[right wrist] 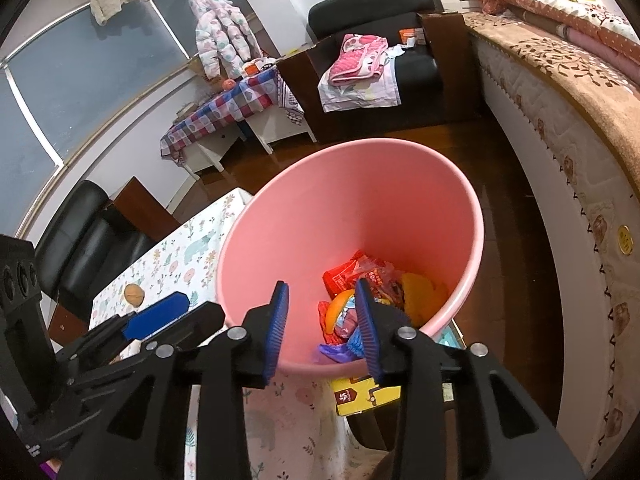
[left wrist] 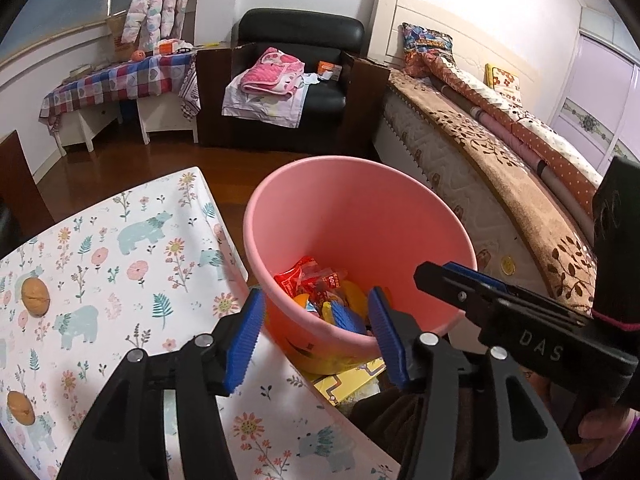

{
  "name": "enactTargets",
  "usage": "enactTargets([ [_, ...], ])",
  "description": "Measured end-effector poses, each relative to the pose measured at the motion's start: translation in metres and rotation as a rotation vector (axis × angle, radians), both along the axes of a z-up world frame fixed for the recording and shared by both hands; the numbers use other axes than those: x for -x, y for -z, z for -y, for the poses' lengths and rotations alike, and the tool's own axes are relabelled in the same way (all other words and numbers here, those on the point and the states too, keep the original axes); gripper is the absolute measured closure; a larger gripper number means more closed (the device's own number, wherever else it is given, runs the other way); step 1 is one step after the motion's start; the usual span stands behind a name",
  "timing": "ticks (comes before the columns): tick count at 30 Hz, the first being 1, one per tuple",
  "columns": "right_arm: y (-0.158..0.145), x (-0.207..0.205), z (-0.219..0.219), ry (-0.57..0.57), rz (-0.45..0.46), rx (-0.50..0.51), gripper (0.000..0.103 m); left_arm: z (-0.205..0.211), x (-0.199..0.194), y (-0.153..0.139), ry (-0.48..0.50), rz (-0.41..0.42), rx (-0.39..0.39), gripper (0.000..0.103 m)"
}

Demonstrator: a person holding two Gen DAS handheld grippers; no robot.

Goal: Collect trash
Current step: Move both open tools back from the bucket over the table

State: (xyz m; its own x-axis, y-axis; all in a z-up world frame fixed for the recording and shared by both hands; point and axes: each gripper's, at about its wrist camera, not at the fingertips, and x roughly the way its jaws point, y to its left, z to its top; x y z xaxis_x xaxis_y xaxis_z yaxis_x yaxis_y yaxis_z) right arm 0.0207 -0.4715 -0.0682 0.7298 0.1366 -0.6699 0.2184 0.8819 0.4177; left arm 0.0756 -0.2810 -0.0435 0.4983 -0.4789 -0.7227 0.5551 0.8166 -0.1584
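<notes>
Both the left gripper [left wrist: 316, 316] and right gripper [right wrist: 322, 320] hang released and empty over the bin [left wrist: 400, 184]. Walnuts [left wrist: 35, 297] left of them could roll off the bench [left wrist: 120, 240] if nudged.

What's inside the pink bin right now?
The pink bin holds red wrappers, orange and yellow peel, and blue-purple scraps. Whatever lies beneath that pile is covered.

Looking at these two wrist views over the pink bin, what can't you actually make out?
- Bin bottom, both views: the wrappers cover it.
- Yellow box, both views: bin and right gripper hide most of it.
- Wrapper print, both views: too small to read.
- Table, left view: the edge cuts it.
</notes>
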Motion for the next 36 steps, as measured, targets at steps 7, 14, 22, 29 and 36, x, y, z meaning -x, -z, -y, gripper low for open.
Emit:
enactTargets([
  [7,-0.008,0.009,-0.011,-0.021,0.022,0.016,0.067,-0.016,0.007,-0.010,-0.028,0.000,0.023,0.040],
  [14,-0.014,0.015,-0.028,-0.058,0.029,0.047,0.066,-0.031,0.015,-0.022,-0.055,0.032,0.027,0.040],
  [22,-0.024,0.023,-0.043,-0.088,0.047,0.071,0.061,-0.051,0.026,-0.034,-0.077,0.040,0.051,0.040],
  [29,-0.032,0.028,-0.057,-0.092,0.075,0.084,0.060,-0.073,0.036,-0.042,-0.108,0.060,0.056,0.040],
  [36,-0.039,0.036,-0.075,-0.110,0.101,0.101,0.060,-0.091,0.046,-0.049,-0.146,0.094,0.056,0.041],
])
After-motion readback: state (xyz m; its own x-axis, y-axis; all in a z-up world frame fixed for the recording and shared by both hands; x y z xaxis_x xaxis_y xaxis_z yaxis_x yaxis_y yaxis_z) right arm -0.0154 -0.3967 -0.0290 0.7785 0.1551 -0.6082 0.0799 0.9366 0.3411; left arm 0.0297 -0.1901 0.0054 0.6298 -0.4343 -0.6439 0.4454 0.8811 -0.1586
